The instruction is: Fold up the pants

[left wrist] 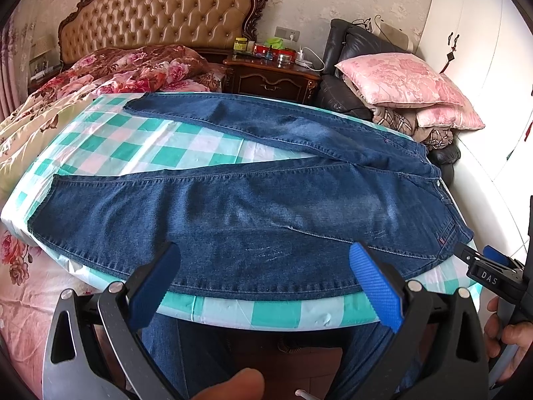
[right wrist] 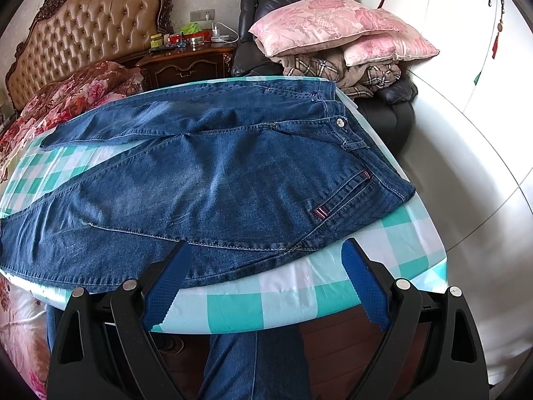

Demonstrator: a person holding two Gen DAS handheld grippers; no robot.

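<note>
Pants [left wrist: 253,206] of dark blue denim lie spread flat on the tabletop [left wrist: 140,146], which we see covered in a green-and-white checked cloth. The legs run toward the left and part in a V, the waistband [right wrist: 346,130] lying at the right end with its metal button showing. We hold the left hand-held gripper [left wrist: 266,280] at the near edge, over the lower leg's hem side, its blue pads spread wide and holding nothing. The right hand-held gripper [right wrist: 266,266] hovers near the hip corner, just by the pocket with a small striped tag [right wrist: 319,212]; its fingers are likewise spread and empty. In the left wrist view it shows at the right edge.

Nothing lies on the denim itself. Behind the tabletop we see a bed [left wrist: 100,76] with a floral quilt and a tufted headboard [left wrist: 156,10], a dark wooden nightstand [left wrist: 269,80] crowded with small jars, and a black leather chair [right wrist: 386,100] piled with pink pillows [right wrist: 329,23] and plaid blankets. White wardrobe doors [right wrist: 466,33] fill the right side.
</note>
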